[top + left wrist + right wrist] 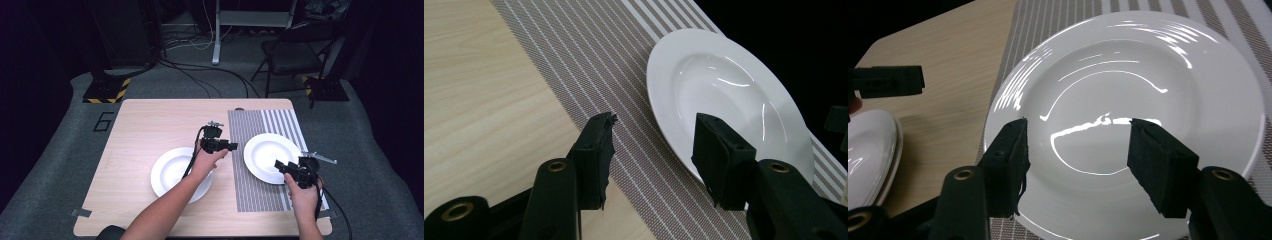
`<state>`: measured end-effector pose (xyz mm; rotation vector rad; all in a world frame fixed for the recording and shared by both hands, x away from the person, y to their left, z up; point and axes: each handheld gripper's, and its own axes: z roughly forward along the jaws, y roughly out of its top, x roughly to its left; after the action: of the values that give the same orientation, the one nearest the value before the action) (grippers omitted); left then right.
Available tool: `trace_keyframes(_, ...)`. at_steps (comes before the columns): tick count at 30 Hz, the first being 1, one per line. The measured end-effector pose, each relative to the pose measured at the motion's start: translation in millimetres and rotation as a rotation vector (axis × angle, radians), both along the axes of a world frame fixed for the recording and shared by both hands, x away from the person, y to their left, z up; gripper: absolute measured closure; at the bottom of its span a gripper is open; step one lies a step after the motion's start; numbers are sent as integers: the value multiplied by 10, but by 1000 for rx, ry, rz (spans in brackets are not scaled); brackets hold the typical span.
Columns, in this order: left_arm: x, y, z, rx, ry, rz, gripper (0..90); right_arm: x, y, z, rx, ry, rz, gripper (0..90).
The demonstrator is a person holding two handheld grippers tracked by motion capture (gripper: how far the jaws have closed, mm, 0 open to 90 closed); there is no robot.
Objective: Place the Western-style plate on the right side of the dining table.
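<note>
Two white plates lie on the table. One plate [267,150] [729,85] [1128,100] rests on a striped placemat [250,150] [599,60] at the right. The other plate [167,172] [870,150] lies on bare wood at the left, partly under the person's left forearm. My left gripper [231,146] [654,145] is open, hovering between the two plates over the mat's left edge. My right gripper [280,166] [1075,150] is open above the near rim of the right plate, holding nothing.
The wooden table [145,125] has bare room at the back and left. Grey tape marks [81,212] sit at the front corners. Beyond the table stand a folding chair [295,50], floor cables [200,75] and a hazard-striped base [107,90].
</note>
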<state>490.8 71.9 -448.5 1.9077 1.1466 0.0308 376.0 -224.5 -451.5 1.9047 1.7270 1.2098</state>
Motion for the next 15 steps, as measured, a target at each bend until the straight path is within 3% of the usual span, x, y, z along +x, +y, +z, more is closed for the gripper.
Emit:
trace_keyframes(2, -20, 60, 16, 4, -7, 5, 494, 10, 70, 10, -18, 0, 31, 407)
trace_keyframes(6, -60, 182, 61, 0, -16, 11, 484, 23, 152, 41, -3, -1, 72, 406)
trace_keyframes(11, -109, 305, 110, -2, -27, 7, 486, 23, 211, 73, 6, -8, 92, 418)
trace_keyframes(15, -189, 482, 156, 3, -62, 22, 492, 20, 254, 72, 13, -6, 108, 427)
